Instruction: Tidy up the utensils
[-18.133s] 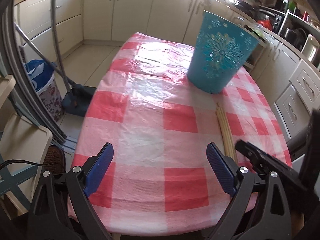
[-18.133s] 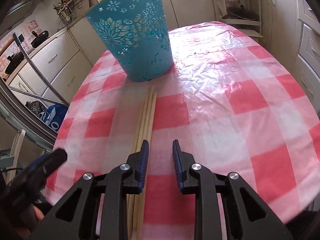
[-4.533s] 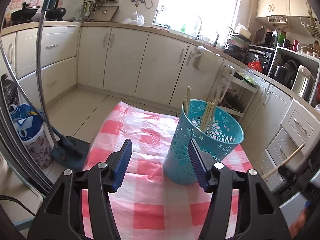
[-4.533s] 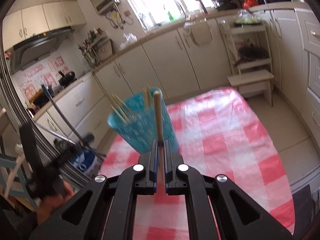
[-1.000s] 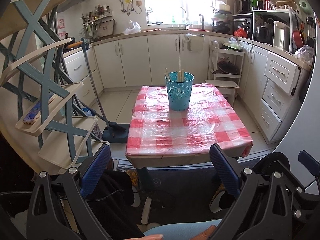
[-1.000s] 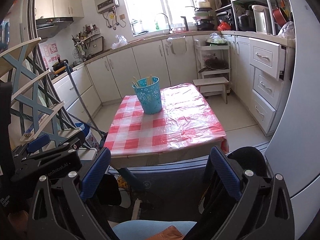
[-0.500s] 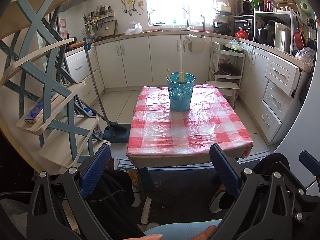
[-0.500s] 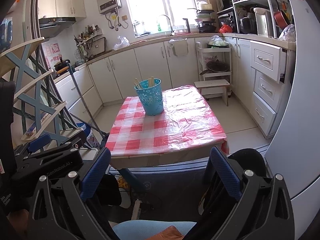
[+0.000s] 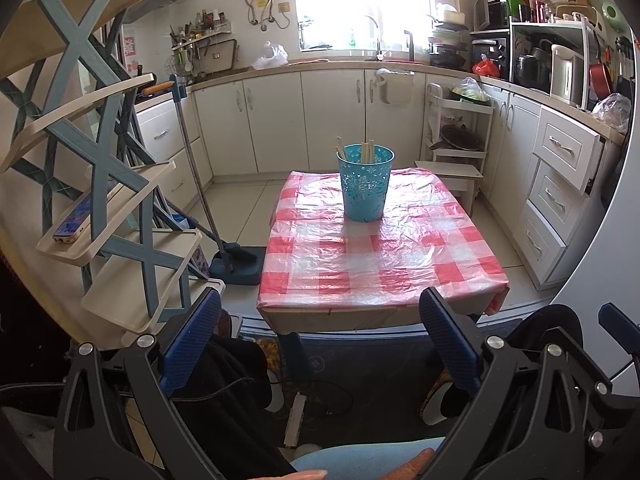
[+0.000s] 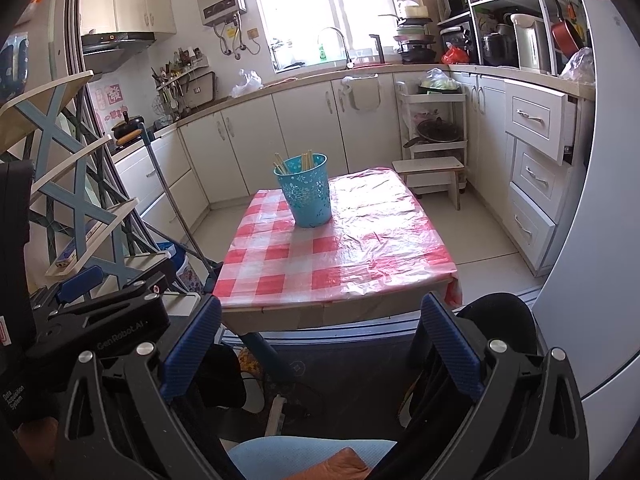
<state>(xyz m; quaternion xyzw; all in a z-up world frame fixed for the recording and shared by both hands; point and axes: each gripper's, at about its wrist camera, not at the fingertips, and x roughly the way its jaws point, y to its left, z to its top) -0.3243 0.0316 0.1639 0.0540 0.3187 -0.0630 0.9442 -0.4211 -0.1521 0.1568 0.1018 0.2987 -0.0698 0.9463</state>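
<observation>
A teal cut-out basket stands upright at the far part of the red-checked table. Several wooden chopsticks stick up out of it. It also shows in the right wrist view with the chopsticks inside. My left gripper is open and empty, held well back from the table's near edge. My right gripper is open and empty, also back from the table. The left gripper's body shows at the left of the right wrist view.
A blue-and-cream tiered shelf with a phone stands at the left. A mop and dustpan sit on the floor beside the table. White cabinets line the right. A small step stool stands behind the table.
Both views have shifted only slightly over the last second. Both grippers stay open and back from the table. The basket and chopsticks have not moved.
</observation>
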